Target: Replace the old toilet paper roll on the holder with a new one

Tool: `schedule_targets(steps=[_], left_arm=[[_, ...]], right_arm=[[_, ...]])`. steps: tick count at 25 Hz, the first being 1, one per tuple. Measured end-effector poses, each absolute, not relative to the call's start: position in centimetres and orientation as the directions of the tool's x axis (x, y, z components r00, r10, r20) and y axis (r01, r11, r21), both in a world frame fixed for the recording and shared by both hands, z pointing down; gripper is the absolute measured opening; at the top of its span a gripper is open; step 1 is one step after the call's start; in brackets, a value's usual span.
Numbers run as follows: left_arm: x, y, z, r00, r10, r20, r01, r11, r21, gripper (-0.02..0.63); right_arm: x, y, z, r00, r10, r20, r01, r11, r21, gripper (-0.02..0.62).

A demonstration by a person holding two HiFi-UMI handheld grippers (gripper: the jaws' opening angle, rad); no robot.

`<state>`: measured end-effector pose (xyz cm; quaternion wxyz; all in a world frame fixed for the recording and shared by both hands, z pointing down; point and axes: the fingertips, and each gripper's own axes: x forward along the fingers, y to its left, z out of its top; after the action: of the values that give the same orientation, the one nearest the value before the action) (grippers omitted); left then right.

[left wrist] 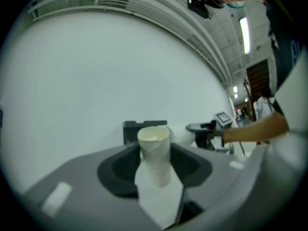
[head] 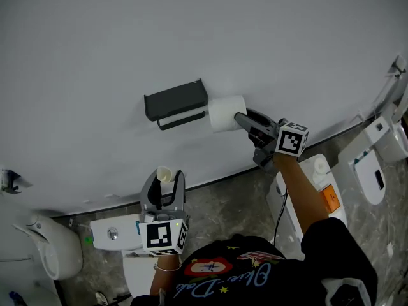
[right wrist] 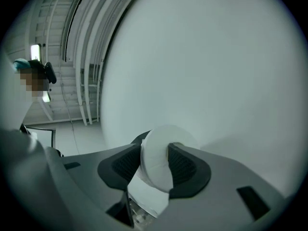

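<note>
A dark holder (head: pixel 175 99) with a bare bar (head: pixel 182 119) is fixed to the white wall. Just right of it, my right gripper (head: pixel 240 119) is shut on the full white new roll (head: pixel 226 113), whose end is near the bar's tip. In the right gripper view the new roll (right wrist: pixel 156 165) is pinched edge-on between both jaws. Lower down, my left gripper (head: pixel 167 178) is shut on the old roll (head: pixel 164 174), a nearly bare tube standing upright. The left gripper view shows the old roll (left wrist: pixel 155 153) with a loose paper tail, and the holder (left wrist: pixel 144 126) behind it.
A white toilet (head: pixel 48 247) stands at the lower left and a white cistern lid (head: pixel 115 231) lies below my left gripper. White units (head: pixel 373 164) stand at the right on the grey stone floor; one nearer unit carries an orange label (head: pixel 330 198).
</note>
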<state>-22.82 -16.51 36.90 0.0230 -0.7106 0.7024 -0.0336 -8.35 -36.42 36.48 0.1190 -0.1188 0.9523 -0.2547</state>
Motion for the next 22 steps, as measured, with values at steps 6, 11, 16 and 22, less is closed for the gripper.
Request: schedule_targets(steps=[6, 11, 16, 22], left_arm=[[-21.8, -16.3, 37.2, -0.023, -1.0, 0.016, -0.996, 0.022, -0.088, 0.19], [-20.3, -16.6, 37.1, -0.041, -0.999, 0.023, -0.995, 0.038, -0.091, 0.19], [-17.8, -17.6, 36.7, -0.053, -0.998, 0.02, -0.994, 0.051, -0.099, 0.19], [-16.9, -17.4, 36.7, -0.076, -0.997, 0.014, -0.992, 0.074, -0.098, 0.19]], right_arm=[[-8.6, -37.1, 37.4, -0.952, -0.246, -0.182, -0.109, 0.828, -0.55, 0.186], [-9.2, -36.9, 37.2, -0.965, -0.189, -0.179, -0.058, 0.828, -0.558, 0.186], [-9.5, -36.6, 37.2, -0.974, -0.136, -0.183, -0.01, 0.826, -0.563, 0.186], [-10.0, -36.6, 37.7, -0.976, -0.122, -0.181, 0.004, 0.82, -0.572, 0.186]])
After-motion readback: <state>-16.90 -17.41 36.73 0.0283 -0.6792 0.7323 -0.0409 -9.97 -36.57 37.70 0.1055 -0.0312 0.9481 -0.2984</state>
